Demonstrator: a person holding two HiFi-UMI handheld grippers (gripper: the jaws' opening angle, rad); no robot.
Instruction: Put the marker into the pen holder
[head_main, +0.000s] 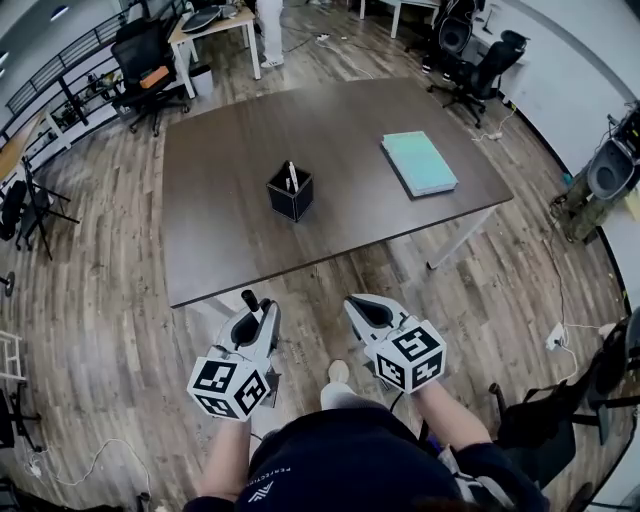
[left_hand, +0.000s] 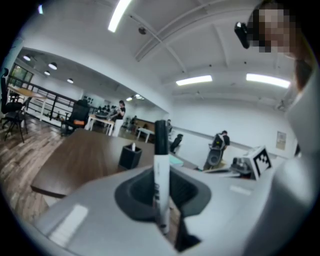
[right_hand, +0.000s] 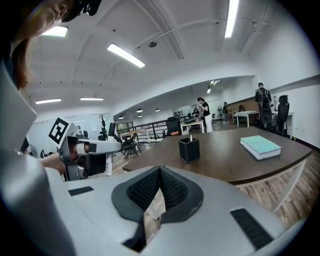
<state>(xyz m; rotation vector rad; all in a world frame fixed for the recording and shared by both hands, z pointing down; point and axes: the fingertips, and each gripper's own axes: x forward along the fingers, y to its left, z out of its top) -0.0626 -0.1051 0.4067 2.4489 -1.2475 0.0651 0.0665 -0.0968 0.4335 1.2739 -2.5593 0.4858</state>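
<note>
Hidden: bottom end of the marker (left_hand: 161, 165) is lost btw the pads of the left gripper (left_hand: 162, 205). In the head view only its black cap pokes out past the tips.
Hard to tell: smth pale-tipped stands in the pen holder (head_main: 290, 192), too small to ID. Both forearms are cut off by the person's own torso at the frame bottom.
Marker axis: upright, crossing the jaw line roughly square. Black cap up, white barrel running down thru the pads (the right gripper view shows the barrel hanging below the left gripper).
Marker location: clamped in the left gripper, over the floor (head_main: 120, 330), short of the near edge of the table (head_main: 230, 240) and well apart from the pen holder.
Left gripper: jaws closed on the marker barrel, tips aimed toward the table.
Right gripper (right_hand: 159, 180): pads pressed together, nothing btw them. Also aimed at the table.
Pose: both held low in front of the body, side by side but not touching, marker cubes nearest the person.
Pen holder: black, square, upright near mid-table.
Other: teal book (head_main: 418, 163) flat on the table, to the right of the holder and apart from it.
</note>
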